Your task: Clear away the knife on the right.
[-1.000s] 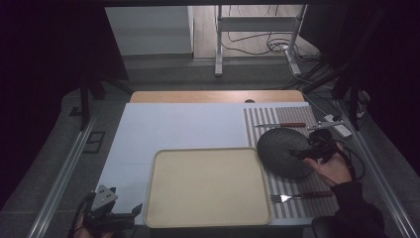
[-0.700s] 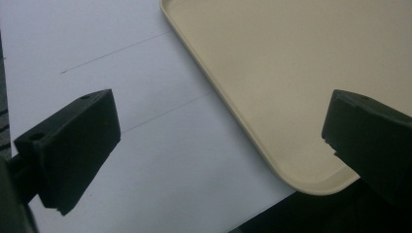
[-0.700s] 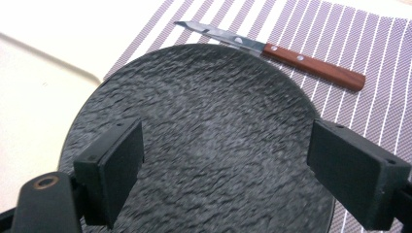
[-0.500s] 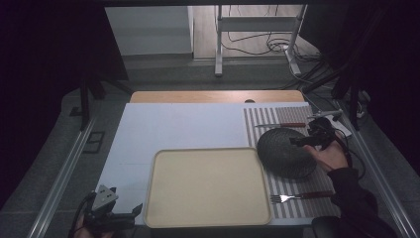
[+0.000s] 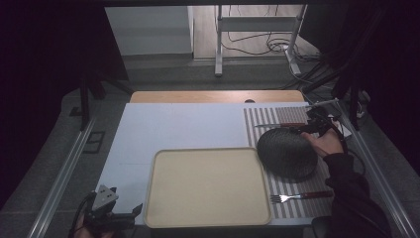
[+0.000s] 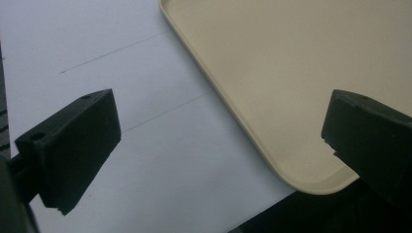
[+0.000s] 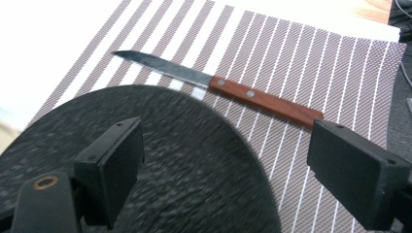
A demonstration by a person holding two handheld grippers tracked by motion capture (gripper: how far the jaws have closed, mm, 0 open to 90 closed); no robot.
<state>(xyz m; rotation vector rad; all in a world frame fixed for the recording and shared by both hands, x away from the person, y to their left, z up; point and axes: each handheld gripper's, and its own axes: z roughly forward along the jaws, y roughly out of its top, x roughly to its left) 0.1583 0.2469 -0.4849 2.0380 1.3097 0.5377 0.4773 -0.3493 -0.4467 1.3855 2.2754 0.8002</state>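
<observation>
A dark round plate [image 5: 287, 152] lies on a striped placemat [image 5: 297, 116] at the right of the table. My right gripper [image 5: 313, 128] hovers open at the plate's far right rim. In the right gripper view its jaws straddle the plate's edge [image 7: 184, 194], with nothing held between them. A wooden-handled knife [image 7: 228, 90] lies just beyond on the placemat [image 7: 311, 63]. A fork [image 5: 299, 197] rests at the mat's near edge. My left gripper [image 5: 119, 217] is open at the table's front left corner, beside the beige tray [image 6: 291, 73].
The beige tray [image 5: 208, 188] stands bare at the front centre of the white table [image 5: 183, 126]. A wooden strip [image 5: 218, 96] runs along the table's far edge. Cables and a stand's legs lie on the floor beyond.
My right gripper has moved away from me along the plate's right side, toward the knife. The left gripper has stayed put.
</observation>
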